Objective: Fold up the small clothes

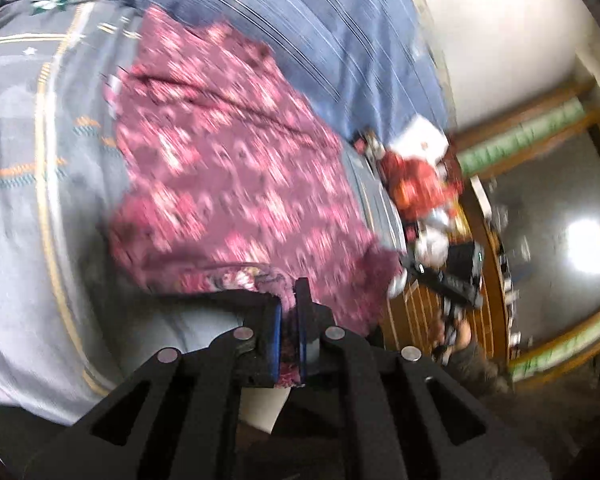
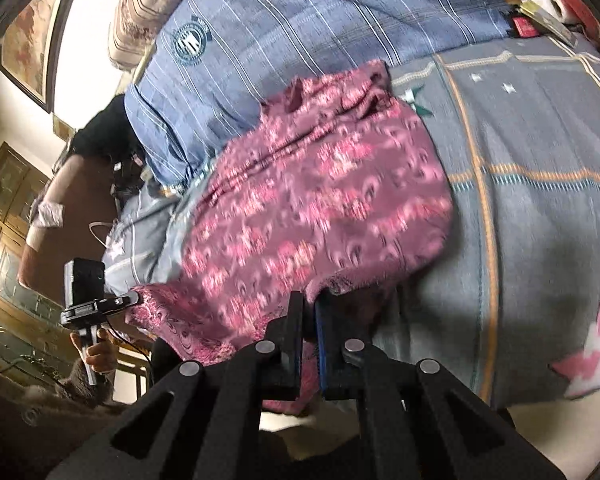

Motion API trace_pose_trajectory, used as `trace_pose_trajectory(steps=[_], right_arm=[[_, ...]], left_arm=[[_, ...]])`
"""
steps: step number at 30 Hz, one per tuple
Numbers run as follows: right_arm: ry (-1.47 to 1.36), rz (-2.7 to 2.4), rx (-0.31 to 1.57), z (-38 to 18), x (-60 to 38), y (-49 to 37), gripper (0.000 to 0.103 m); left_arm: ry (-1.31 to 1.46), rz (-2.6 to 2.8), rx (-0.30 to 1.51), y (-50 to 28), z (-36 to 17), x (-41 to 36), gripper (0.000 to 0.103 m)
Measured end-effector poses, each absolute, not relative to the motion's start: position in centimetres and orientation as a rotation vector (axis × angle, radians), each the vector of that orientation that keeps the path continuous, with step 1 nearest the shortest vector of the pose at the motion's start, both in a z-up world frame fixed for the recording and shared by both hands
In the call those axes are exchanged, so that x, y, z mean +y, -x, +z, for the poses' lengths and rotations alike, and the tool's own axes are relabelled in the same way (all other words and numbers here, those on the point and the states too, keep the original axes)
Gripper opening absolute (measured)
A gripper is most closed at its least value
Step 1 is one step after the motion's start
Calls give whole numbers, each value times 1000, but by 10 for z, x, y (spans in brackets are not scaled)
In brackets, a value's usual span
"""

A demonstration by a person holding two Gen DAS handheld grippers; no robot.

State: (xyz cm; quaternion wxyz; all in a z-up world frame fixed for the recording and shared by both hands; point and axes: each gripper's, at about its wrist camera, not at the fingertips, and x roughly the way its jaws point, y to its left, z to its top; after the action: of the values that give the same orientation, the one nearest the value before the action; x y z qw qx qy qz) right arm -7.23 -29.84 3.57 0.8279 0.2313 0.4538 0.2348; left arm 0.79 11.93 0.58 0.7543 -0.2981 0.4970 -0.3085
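Along the near edge of the bed [image 2: 540,200], the left gripper [image 1: 288,312] is clamped almost fully closed on the near hem of the maroon patterned garment [image 1: 228,168], and further right the right gripper [image 2: 309,320] pinches the same hem, its jaws likewise nearly together with cloth between them. The garment lies spread on the grey bedspread, its far end against the blue striped pillow [image 2: 300,20]. To fold well, both hands should probably carry the hem level and taut toward the far edge.
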Motion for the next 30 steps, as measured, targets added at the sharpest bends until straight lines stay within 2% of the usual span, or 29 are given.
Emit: trace_pose_trajectory(steps=[8, 18, 24, 30], right_arm=[[-586, 503, 854, 48, -303, 10, 5], [-713, 446, 718, 52, -306, -108, 5], [-781, 332, 733, 32, -308, -181, 5], [-806, 258, 758, 15, -305, -229, 4]], left_arm=[[763, -484, 1055, -81, -5, 155, 4], [810, -366, 978, -186, -4, 177, 4], [880, -278, 1014, -259, -31, 185, 4], [806, -196, 1071, -307, -46, 174, 4]])
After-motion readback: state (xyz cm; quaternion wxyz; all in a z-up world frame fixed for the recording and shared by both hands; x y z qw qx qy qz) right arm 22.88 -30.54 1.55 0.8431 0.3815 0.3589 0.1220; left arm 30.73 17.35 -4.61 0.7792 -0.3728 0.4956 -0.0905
